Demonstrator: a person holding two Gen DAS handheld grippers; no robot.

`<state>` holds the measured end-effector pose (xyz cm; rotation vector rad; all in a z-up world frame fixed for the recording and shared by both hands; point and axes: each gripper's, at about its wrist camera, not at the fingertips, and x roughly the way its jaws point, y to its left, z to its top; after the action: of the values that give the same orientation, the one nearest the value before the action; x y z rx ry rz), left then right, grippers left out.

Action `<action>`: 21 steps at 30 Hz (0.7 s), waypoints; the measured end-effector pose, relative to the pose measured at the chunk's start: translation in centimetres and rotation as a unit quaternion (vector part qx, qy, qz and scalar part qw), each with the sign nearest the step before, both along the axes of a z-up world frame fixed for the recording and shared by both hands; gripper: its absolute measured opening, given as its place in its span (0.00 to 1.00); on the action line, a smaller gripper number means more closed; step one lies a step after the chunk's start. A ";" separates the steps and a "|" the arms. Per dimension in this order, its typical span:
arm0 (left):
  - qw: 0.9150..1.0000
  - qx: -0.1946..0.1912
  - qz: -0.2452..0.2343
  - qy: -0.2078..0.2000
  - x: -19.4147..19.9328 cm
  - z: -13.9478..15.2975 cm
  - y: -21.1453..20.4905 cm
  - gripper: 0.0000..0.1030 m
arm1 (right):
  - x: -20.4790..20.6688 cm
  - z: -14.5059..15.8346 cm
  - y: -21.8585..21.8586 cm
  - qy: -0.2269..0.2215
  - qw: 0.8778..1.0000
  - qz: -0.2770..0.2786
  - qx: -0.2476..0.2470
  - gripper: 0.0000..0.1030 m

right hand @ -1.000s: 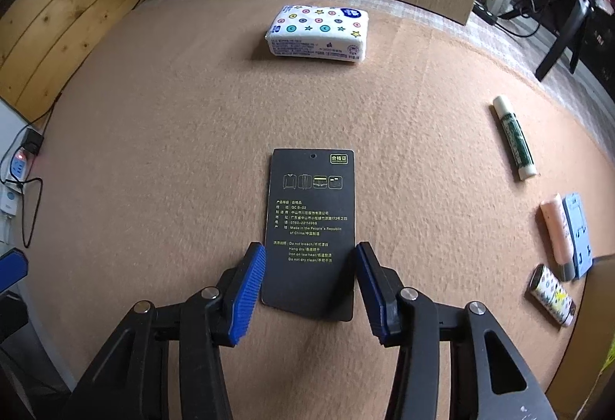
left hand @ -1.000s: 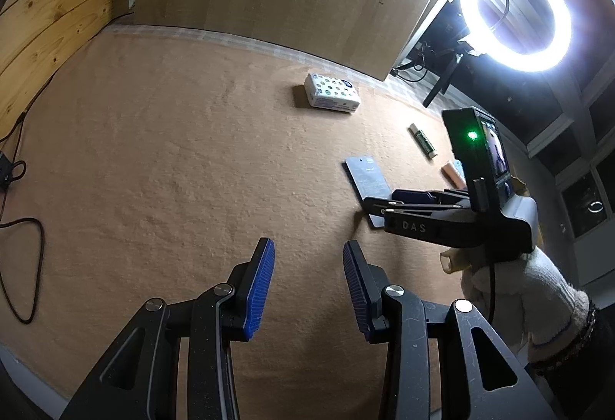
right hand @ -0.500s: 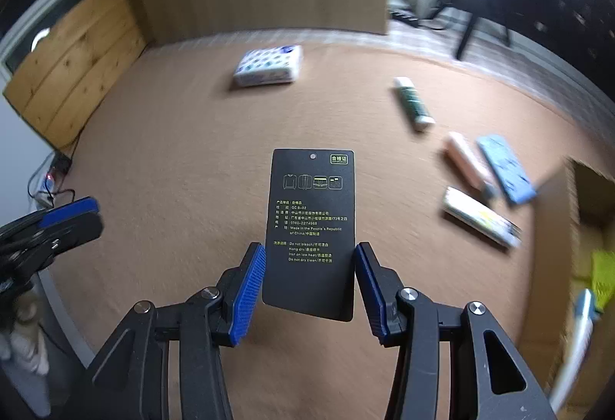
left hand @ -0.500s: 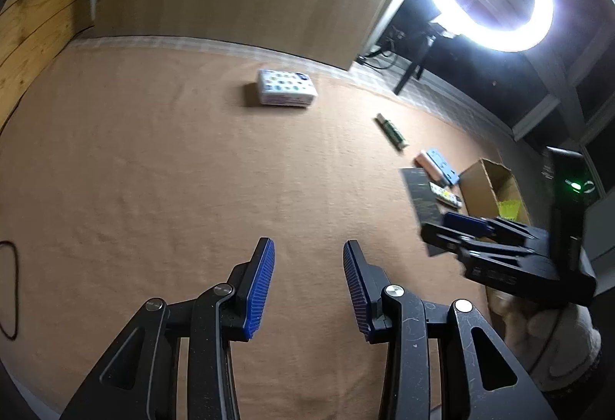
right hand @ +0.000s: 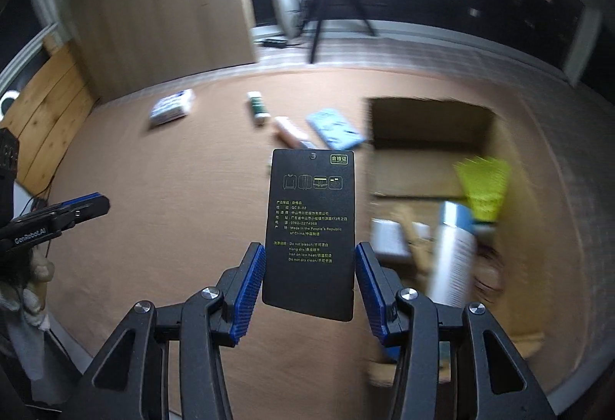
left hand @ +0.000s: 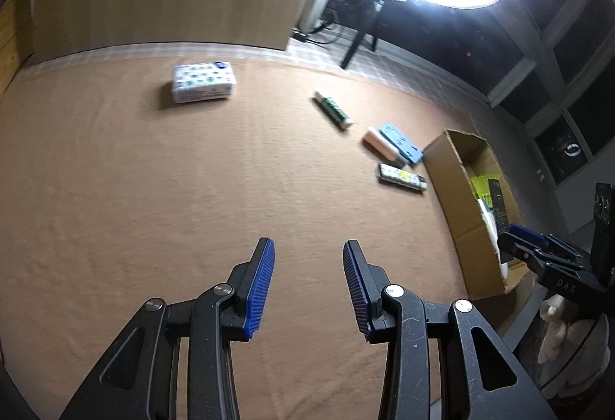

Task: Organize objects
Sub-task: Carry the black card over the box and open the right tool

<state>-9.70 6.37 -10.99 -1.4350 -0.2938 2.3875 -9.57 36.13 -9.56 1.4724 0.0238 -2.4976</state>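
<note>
The right claw (right hand: pixel 309 285), still clamped on the black tag (right hand: pixel 310 231), has swung from the desk (right hand: pixel 173 228) toward the cardboard box (right hand: pixel 434 135), while the left claw (left hand: pixel 307 289) hangs released.

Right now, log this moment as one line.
right gripper: holds black card | left gripper: empty | cardboard box: open

bare mat (left hand: pixel 153 189) ahead, box (left hand: pixel 453 181) rightward
</note>
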 end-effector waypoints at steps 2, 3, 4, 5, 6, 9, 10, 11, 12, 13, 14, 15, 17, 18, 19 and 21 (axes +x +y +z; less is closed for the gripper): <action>1.000 0.000 -0.009 0.000 -0.1 -0.1 1.0 0.39 | 0.3 -0.2 1.7 -0.003 1.000 -0.017 0.002 0.43; 1.000 -0.001 -0.012 -0.001 -0.2 -0.1 1.5 0.39 | 0.3 -0.4 2.6 -0.005 1.000 -0.026 0.004 0.43; 1.000 -0.001 -0.016 -0.002 -0.3 -0.2 2.1 0.39 | 0.4 -0.6 3.2 -0.007 0.999 -0.032 0.006 0.43; 1.000 -0.001 -0.020 -0.002 -0.3 -0.2 2.5 0.39 | 0.5 -0.7 4.1 -0.008 0.999 -0.041 0.008 0.43; 1.000 -0.002 -0.023 -0.003 -0.4 -0.3 2.9 0.39 | 0.6 -0.8 4.7 -0.009 0.999 -0.046 0.009 0.43; 1.000 -0.003 -0.030 -0.004 -0.5 -0.5 4.0 0.39 | 0.7 -1.1 6.5 -0.013 0.998 -0.062 0.010 0.43; 0.999 -0.003 -0.033 -0.004 -0.5 -0.5 4.4 0.39 | 0.7 -1.2 6.9 -0.013 0.998 -0.065 0.009 0.43; 0.999 -0.003 -0.035 -0.004 -0.5 -0.6 4.6 0.39 | 0.7 -1.3 7.4 -0.014 0.997 -0.069 0.009 0.43; 0.999 -0.004 -0.037 -0.004 -0.5 -0.6 4.9 0.39 | 0.6 -1.4 7.7 -0.015 0.997 -0.071 0.010 0.43; 0.999 -0.004 -0.039 -0.004 -0.6 -0.6 5.2 0.39 | 0.6 -1.5 7.9 -0.015 0.997 -0.073 0.010 0.43; 0.999 -0.004 -0.041 -0.004 -0.6 -0.7 5.4 0.39 | 0.6 -1.6 8.2 -0.016 0.997 -0.076 0.011 0.43; 0.999 -0.005 -0.043 -0.005 -0.5 -0.7 5.7 0.39 | 0.6 -1.7 8.4 -0.017 0.997 -0.077 0.011 0.43; 0.999 -0.006 -0.045 -0.006 -0.5 -0.7 5.9 0.39 | 0.6 -1.9 8.8 -0.017 0.997 -0.080 0.012 0.43; 0.999 -0.007 -0.046 -0.006 -0.4 -0.8 6.1 0.39 | 0.6 -1.9 8.9 -0.017 0.996 -0.082 0.012 0.43; 0.999 -0.007 -0.046 -0.007 -0.5 -0.9 6.2 0.39 | 0.7 -1.9 9.0 -0.017 0.996 -0.082 0.012 0.43; 0.999 -0.008 -0.046 -0.007 -0.5 -0.9 6.3 0.39 | 0.7 -1.9 9.1 -0.015 0.996 -0.083 0.011 0.43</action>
<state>-10.20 12.69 -11.90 -1.4420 -0.2070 2.3115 -8.83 45.27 -11.49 1.5797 -0.0799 -2.6129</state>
